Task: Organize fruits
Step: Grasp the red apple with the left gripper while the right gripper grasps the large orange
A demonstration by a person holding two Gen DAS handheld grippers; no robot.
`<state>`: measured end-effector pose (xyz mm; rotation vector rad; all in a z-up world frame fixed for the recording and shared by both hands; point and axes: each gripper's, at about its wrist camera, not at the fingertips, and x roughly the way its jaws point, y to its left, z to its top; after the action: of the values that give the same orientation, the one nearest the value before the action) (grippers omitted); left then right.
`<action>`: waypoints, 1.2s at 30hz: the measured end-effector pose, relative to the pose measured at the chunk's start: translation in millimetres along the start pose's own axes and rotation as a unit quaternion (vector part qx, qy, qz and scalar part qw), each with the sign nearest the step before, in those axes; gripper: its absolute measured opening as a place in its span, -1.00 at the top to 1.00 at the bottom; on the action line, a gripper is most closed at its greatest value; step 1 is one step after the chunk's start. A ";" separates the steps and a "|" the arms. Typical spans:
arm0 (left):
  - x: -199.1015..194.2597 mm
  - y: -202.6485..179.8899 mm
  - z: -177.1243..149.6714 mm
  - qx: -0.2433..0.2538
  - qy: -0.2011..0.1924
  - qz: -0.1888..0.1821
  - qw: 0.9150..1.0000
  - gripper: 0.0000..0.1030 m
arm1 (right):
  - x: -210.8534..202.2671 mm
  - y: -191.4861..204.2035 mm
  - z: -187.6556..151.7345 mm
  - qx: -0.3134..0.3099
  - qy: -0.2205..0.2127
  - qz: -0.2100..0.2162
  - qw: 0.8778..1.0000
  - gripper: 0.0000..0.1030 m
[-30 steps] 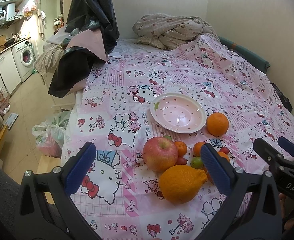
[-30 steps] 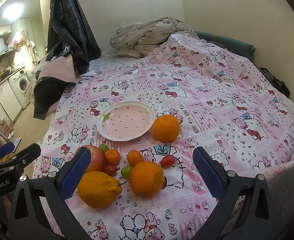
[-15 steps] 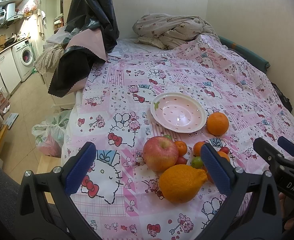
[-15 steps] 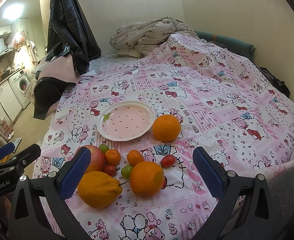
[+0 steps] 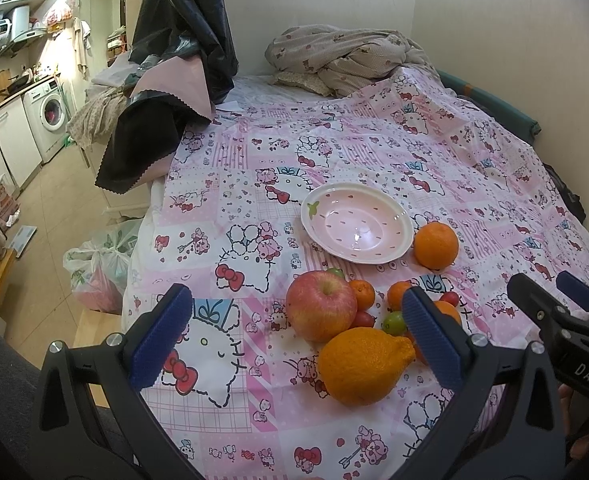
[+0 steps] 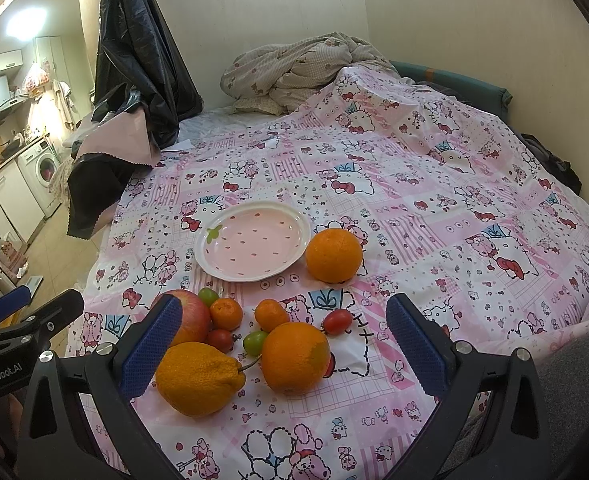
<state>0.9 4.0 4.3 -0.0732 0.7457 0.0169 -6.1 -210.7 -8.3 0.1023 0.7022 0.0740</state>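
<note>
My left gripper (image 5: 298, 336) is held wide open above the near edge of the bed, nothing between its blue pads (image 5: 160, 340). My right gripper (image 6: 284, 348) is likewise spread wide and holds nothing. Pink strawberry-print plate (image 6: 214, 264) sits empty on the Hello Kitty bedsheet (image 6: 434, 208). A round orange (image 6: 333, 255) lies just beside the plate's right rim. The remaining fruit is clustered nearer me: red apple (image 5: 320, 311), bumpy stemmed citrus (image 6: 198, 378), large orange (image 6: 295, 357), two small tangerines (image 6: 225, 313), cherry tomatoes (image 6: 337, 321) and a green grape-sized fruit (image 6: 254, 342). In the right wrist view, the apple is partly hidden behind my left pad. A crumpled blanket (image 5: 346, 58) lies at the far end.
</note>
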 end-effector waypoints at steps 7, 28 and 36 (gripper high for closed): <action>1.3 0.6 -0.1 -0.002 0.003 0.001 1.000 -1.00 | 1.3 -3.0 -0.4 0.001 0.001 0.000 1.000 -1.00; 62.7 35.2 63.5 -0.044 0.132 -0.008 0.990 -1.00 | 47.9 -27.9 67.6 0.053 0.095 0.066 0.992 -1.00; 133.6 40.2 33.5 -0.115 0.265 -0.032 0.957 -0.87 | 91.6 -51.2 35.6 0.130 0.167 0.067 0.975 -1.00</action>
<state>120.1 45.1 -64.2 -0.3327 1.2761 0.0233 88.4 -254.6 -46.0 0.3951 1.0404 0.1310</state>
